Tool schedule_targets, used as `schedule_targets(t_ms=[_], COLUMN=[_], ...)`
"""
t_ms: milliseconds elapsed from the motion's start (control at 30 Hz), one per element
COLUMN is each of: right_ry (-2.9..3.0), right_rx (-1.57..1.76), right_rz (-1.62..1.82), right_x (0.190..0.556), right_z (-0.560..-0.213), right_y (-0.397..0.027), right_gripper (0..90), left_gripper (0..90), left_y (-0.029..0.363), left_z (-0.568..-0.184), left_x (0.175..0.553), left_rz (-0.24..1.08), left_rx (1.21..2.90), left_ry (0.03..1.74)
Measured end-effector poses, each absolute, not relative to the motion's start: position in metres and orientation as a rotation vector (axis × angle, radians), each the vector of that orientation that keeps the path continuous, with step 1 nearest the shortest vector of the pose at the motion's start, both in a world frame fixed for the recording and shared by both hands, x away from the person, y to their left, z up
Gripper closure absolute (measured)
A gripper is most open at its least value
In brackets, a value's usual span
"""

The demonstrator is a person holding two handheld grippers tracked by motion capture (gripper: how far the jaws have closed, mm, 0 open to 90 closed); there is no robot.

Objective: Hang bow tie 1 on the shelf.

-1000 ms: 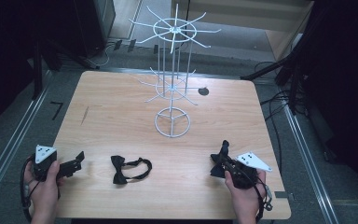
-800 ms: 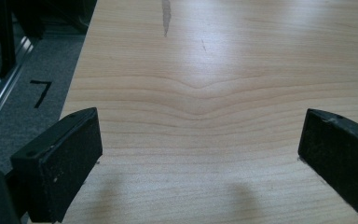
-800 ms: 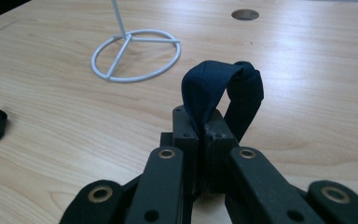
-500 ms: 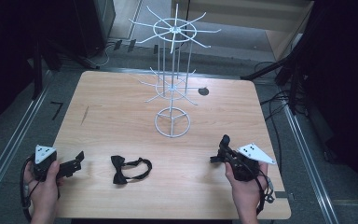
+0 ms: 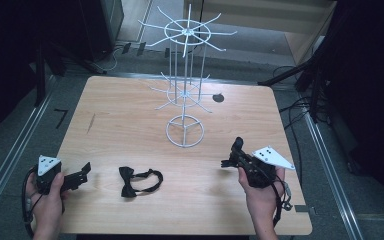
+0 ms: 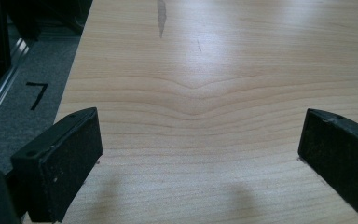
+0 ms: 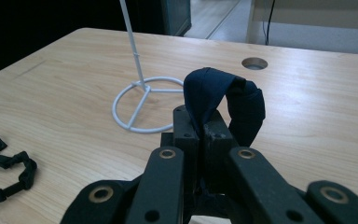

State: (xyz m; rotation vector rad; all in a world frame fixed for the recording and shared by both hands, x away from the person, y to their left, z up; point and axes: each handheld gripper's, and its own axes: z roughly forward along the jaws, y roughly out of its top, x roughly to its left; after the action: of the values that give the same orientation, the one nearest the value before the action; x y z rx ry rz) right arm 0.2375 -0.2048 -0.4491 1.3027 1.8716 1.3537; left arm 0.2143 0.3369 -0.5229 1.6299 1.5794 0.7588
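A white wire display stand (image 5: pixel 184 90) rises from the far middle of the wooden surface (image 5: pixel 130 115), its ring base (image 7: pixel 142 103) resting flat and its spoked arms spread at two levels. Behind it a round cable hole (image 5: pixel 218 97) is cut through the surface. Between the stand and the near edge, left of centre, a black bow tie (image 5: pixel 139 181) lies flat with its strap looped beside it, nothing covering it.

The right gripper (image 5: pixel 235 155) is clenched on a dark blue fabric strap (image 7: pixel 223 100), which arches up over the fingers in the right gripper view (probably a second bow tie, though the fold hides its shape). The left gripper (image 5: pixel 80 172) rests low at the near left corner, fingers released and wide apart over bare wood, well apart from the black bow tie.

Since a second ago the right gripper has lifted and swung slightly toward the stand; the left gripper and the black bow tie have stayed put.

On the floor left of the surface, a black mark reads "7" (image 6: pixel 38 94).
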Motion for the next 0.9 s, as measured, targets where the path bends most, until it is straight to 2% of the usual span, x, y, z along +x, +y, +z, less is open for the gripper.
schedule_targets(t_ms=[900], right_ry=[1.853], right_rx=[1.250], right_rz=[1.409], right_x=[0.253], right_z=[-0.419], right_y=[-0.183], right_gripper=[87.8], left_gripper=[0.0], left_y=[0.340], left_z=[-0.523], left_x=[0.215], left_rz=[0.744], left_rx=[1.603], left_ry=[1.589])
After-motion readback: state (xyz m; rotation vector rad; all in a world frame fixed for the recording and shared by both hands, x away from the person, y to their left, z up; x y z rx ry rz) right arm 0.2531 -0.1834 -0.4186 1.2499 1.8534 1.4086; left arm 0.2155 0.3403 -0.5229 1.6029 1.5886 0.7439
